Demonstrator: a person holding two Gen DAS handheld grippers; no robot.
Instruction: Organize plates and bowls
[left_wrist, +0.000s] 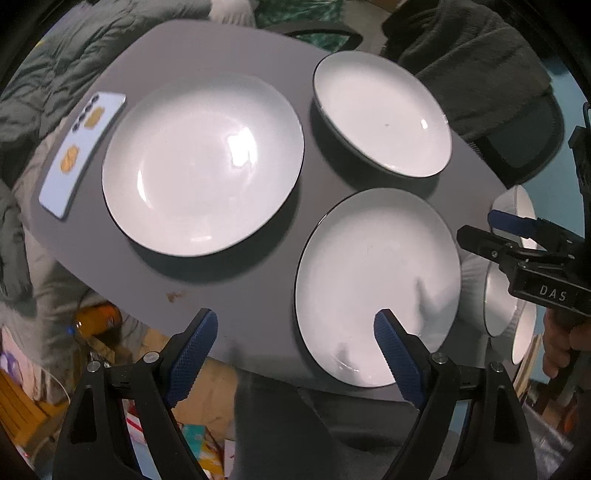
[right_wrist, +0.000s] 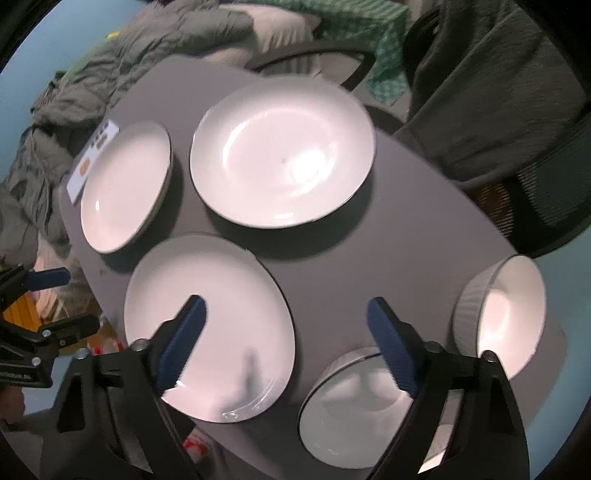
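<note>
Though dark-rimmed, 3 white plates (left_wrist: 203, 166)

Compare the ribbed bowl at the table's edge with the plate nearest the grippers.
The ribbed bowl is deep with tall fluted walls; the near plate is shallow and smooth. The bowl looks narrower across, the plate wider. The plate has a thin dark rim line. Both are white inside, empty and upright on the grey table.

A pale blue phone (left_wrist: 82, 153) lies near the grey tabletop (left_wrist: 229, 48) edge. A dark mesh chair (right_wrist: 546, 177) and crumpled green bedding (right_wrist: 122, 62) surround it.
</note>
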